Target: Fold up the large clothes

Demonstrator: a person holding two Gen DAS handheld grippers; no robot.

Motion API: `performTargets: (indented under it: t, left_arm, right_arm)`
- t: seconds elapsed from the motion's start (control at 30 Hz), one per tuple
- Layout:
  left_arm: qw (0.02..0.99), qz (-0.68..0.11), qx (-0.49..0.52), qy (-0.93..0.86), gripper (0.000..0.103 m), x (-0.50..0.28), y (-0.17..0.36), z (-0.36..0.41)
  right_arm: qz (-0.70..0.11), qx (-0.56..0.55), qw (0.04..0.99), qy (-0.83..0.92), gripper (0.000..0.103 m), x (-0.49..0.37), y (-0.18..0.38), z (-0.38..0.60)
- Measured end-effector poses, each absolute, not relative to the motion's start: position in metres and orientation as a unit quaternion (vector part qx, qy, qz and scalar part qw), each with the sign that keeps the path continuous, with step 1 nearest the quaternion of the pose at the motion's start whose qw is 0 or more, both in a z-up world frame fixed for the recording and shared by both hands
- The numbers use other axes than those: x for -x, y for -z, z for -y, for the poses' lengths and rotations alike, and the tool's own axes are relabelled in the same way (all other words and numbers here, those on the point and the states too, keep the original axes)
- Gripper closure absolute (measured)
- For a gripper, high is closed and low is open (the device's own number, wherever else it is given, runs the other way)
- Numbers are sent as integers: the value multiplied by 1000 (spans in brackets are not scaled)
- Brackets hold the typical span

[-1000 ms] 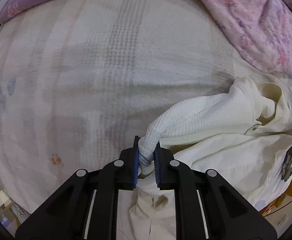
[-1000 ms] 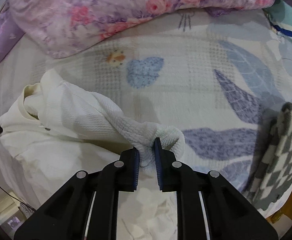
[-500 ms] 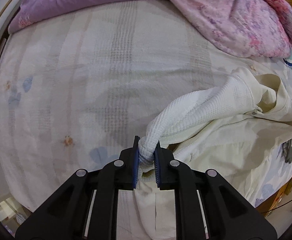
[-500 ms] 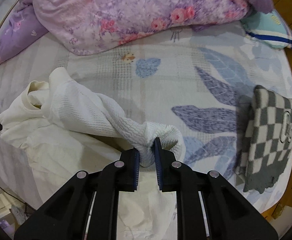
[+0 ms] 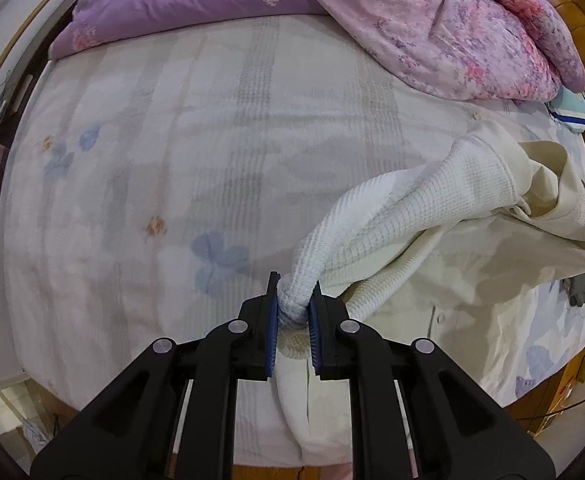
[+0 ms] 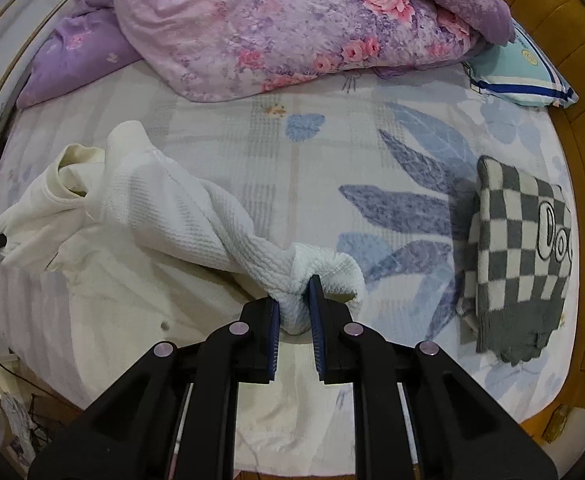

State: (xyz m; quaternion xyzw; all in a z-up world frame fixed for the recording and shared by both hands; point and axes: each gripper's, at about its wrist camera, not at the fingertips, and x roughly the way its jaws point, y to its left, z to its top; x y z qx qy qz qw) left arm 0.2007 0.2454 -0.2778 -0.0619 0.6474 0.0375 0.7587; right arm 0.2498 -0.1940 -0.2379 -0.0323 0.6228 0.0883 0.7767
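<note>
Cream garment [image 5: 432, 240] stretched sideways between left tongs [image 5: 294, 308] and right tongs [image 6: 294, 304], both clamped on it

A: What's the garment [image 5: 420, 216] showing, colour-wise?
B: White waffle knit, w/ a cream smooth part [image 5: 548, 184] showing beside it. Same in the right view [image 6: 180, 208].
A: Claws?
B: Left claw [image 5: 294, 312] & right claw [image 6: 294, 308] are both showing black frames w/ blue pads.
A: Bed sheet [image 5: 196, 128]?
B: It's reading pale white w/ grey checked bands, blue flowers, small orange ones; big blue-purple leaves [image 6: 404, 200] on the right side.
A: Bedding?
B: Quilt [image 6: 292, 20] is showing lilac-pink w/ pink roses; pillow [image 5: 180, 4] is looking purple. Folded knit [image 6: 520, 256] is showing grey-white checks. Cushion [image 6: 524, 76] is showing teal w/ blue stripes.
</note>
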Motion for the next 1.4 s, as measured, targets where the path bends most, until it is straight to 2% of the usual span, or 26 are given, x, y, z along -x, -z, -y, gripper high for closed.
performTargets:
  t: [0.23, 0.4, 0.6, 0.83, 0.9, 0.93, 0.97, 1.0, 1.03, 1.1, 1.17, 1.2, 1.4]
  left_arm:
    - [762, -641, 63, -66, 90, -136, 261, -230]
    - [754, -649, 63, -80, 90, -86, 269, -216]
    - [724, -682, 65, -86, 90, -26, 322, -199]
    - [651, -747, 84, -108, 90, 27, 434, -189]
    - [649, -747, 91, -109, 89, 32, 442, -190]
    - [646, -750, 91, -107, 88, 32, 441, -191]
    - [641, -756, 88, -97, 86, 32, 437, -190]
    - [639, -759, 84, -91, 82, 32, 433, -190]
    - [639, -762, 73, -81, 79, 33, 426, -188]
    - [645, -760, 56, -63, 57, 38, 409, -185]
    - [654, -753, 51, -48, 51, 43, 393, -182]
    - [656, -752, 52, -42, 43, 44, 386, -180]
    - [681, -729, 64, -29, 41, 25, 362, -162]
  right_arm:
    - [-602, 39, 788, -125, 90, -192, 219, 205]
    - [-604, 42, 784, -137, 90, -146, 227, 218]
    - [-641, 42, 754, -135, 90, -87, 293, 231]
    - [-711, 25, 697, -90, 90, -39, 409, 248]
    - [-721, 5, 689, -73, 84, -30, 426, 253]
    - [-733, -5, 677, -64, 76, -27, 431, 255]
    - [-757, -16, 651, -51, 54, -23, 437, 256]
    - [-771, -24, 634, -45, 41, -18, 439, 256]
    - [-771, -31, 634, -52, 35, -13, 434, 254]
    - [-762, -29, 642, -83, 32, -4, 414, 245]
    - [-754, -12, 650, -90, 21, 2, 396, 238]
    - [-749, -5, 656, -92, 19, 2, 389, 235]
    - [-692, 6, 709, -138, 19, -26, 338, 207]
